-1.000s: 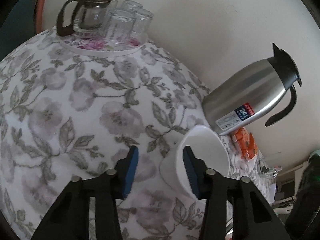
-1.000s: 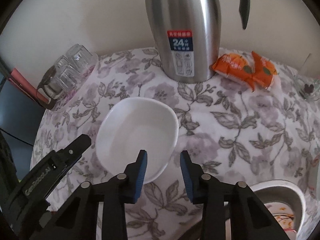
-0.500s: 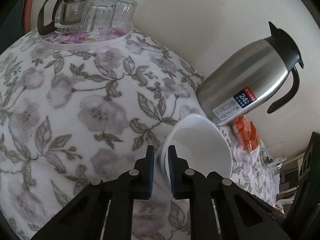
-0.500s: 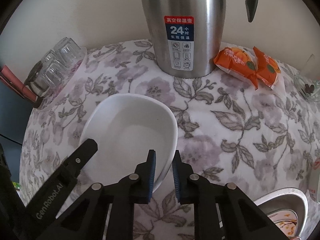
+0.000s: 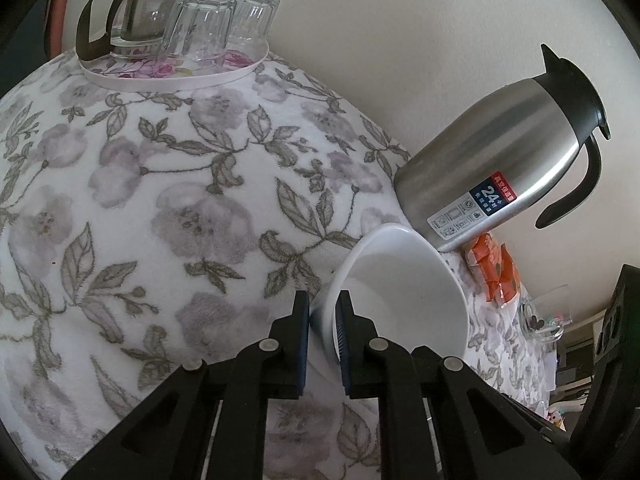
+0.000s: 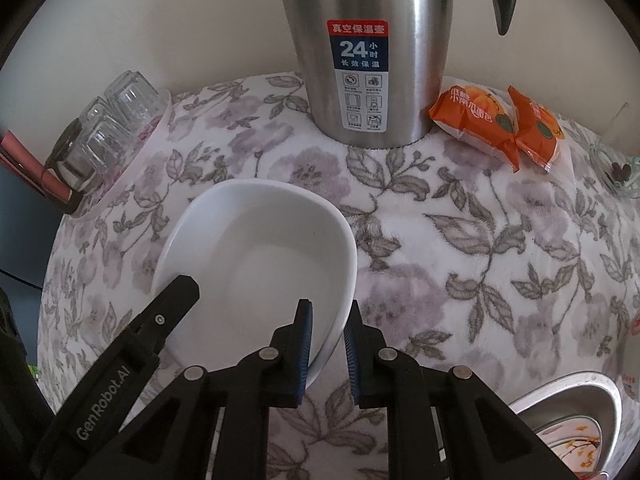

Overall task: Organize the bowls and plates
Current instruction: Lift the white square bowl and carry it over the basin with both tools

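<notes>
**Both grippers clamped on one white bowl**

Left gripper [image 5: 323, 322]: jaws closed on the near-left rim of the bowl [image 5: 404, 292], one pad inside the wall, one outside. Right gripper [image 6: 327, 334]: jaws closed on the rim at the bowl's near-right edge, same inside/outside pinch. In the right view the left tool's black finger sits over the bowl's left rim.

Bowl: white, glossy, looks ceramic, empty. It is in the middle of the table on the cloth, just in front of the flask; cannot tell if the base is lifted or only tipped. Judgement: stiff, moderately heavy, breakable, glaze slippery under the ribbed pads. Rim is the only real grip; two opposite rim holds are safer than one, since one pinch would let it swing or slip. Keep it level and set it down softly.

Surface: tablecloth [image 6: 460, 248], white plush with grey-purple flowers and leaves, soft, so dishes land quietly but may rock.

Further out: steel flask [image 6: 364, 40] upright right behind the bowl, black handle, red-blue label. Orange snack packs [image 6: 496, 124] to its right. Small glass dish [image 6: 616, 168] at far right. Metal basin [image 6: 576, 420] at near right with a patterned plate inside, likely the stacking spot. Far left: round floral tray [image 5: 176, 72] with a glass teapot [image 5: 140, 16] and upturned glasses [image 5: 224, 20].

Room: plain cream wall [image 5: 400, 20] behind the table.
</notes>
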The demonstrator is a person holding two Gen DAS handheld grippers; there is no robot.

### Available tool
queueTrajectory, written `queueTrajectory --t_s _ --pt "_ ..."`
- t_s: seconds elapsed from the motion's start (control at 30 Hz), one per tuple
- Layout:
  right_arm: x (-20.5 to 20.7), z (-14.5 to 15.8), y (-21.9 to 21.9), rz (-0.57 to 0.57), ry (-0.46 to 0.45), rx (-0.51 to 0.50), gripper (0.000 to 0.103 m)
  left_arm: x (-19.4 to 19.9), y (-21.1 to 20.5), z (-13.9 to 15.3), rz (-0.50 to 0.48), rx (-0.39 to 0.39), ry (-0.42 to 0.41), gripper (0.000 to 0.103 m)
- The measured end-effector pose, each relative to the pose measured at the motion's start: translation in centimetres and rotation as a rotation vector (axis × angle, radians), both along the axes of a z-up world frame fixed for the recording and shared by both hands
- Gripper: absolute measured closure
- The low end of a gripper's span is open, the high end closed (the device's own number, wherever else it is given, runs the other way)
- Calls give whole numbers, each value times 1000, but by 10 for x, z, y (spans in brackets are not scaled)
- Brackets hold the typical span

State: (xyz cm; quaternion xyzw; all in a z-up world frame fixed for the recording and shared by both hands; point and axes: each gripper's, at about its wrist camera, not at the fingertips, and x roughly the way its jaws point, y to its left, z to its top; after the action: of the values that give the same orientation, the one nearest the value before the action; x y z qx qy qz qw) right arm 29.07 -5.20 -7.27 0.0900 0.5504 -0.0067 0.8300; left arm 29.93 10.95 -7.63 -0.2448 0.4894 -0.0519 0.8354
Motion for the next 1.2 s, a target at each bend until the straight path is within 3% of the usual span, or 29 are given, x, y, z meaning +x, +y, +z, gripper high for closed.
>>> queueTrajectory --t_s 0.53,0.77,1.2 --pt "-6 14 -1 18 -36 -5 86 -5 -2 10 -30 26 10 90" --pt "-15 37 -1 20 -75 -7 86 -13 -3 33 -44 39 -16 90" --pt "-59 101 -19 -7 -171 16 87 -47 -17 104 -80 50 -99 90"
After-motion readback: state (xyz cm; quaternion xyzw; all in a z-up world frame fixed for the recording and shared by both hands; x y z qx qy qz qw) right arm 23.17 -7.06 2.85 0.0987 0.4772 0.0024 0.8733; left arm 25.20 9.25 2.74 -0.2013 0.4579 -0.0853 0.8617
